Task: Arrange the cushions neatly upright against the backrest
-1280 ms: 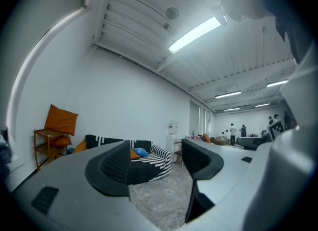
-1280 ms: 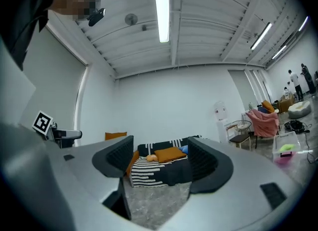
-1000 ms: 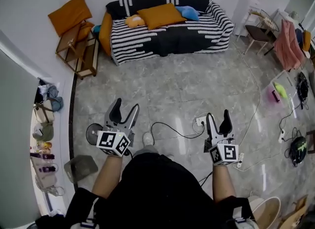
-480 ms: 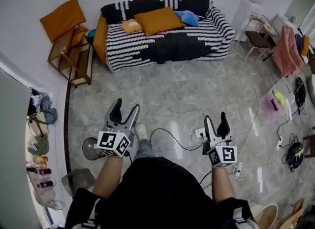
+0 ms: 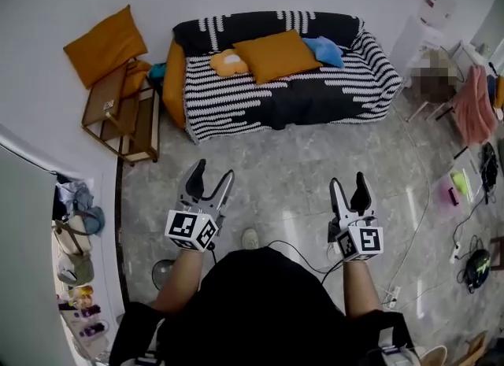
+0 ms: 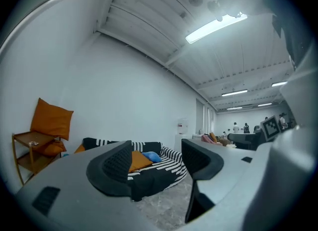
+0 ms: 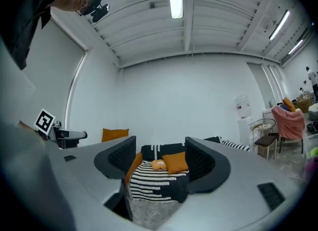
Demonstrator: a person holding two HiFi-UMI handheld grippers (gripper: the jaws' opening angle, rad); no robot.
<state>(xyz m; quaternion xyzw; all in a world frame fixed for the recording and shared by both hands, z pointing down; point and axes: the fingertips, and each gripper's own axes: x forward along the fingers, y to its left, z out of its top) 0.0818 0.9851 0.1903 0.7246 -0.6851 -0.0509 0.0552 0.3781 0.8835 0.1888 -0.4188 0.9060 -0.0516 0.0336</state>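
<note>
A black-and-white striped sofa (image 5: 283, 81) stands against the far wall. On its seat a large orange cushion (image 5: 276, 55) lies flat, with a small orange plush cushion (image 5: 228, 62) to its left and a blue cushion (image 5: 325, 49) to its right. Another orange cushion (image 5: 173, 81) leans at the left armrest. My left gripper (image 5: 211, 172) is open and empty, pointing level at the sofa from across the floor. My right gripper (image 5: 348, 181) is open too; its jaws have just been closing a little, with nothing between them. Both gripper views frame the sofa (image 7: 156, 180) between the jaws.
A wooden side shelf (image 5: 118, 109) left of the sofa carries an orange cushion (image 5: 106, 46). Cables (image 5: 299, 250) trail on the grey tiled floor near my feet. A pink cloth (image 5: 476, 105) hangs over a chair at the right, and a low shelf of clutter (image 5: 75, 231) lines the left wall.
The person has walked towards the sofa, carrying both grippers forward. The sofa now sits nearer and larger in the head view.
</note>
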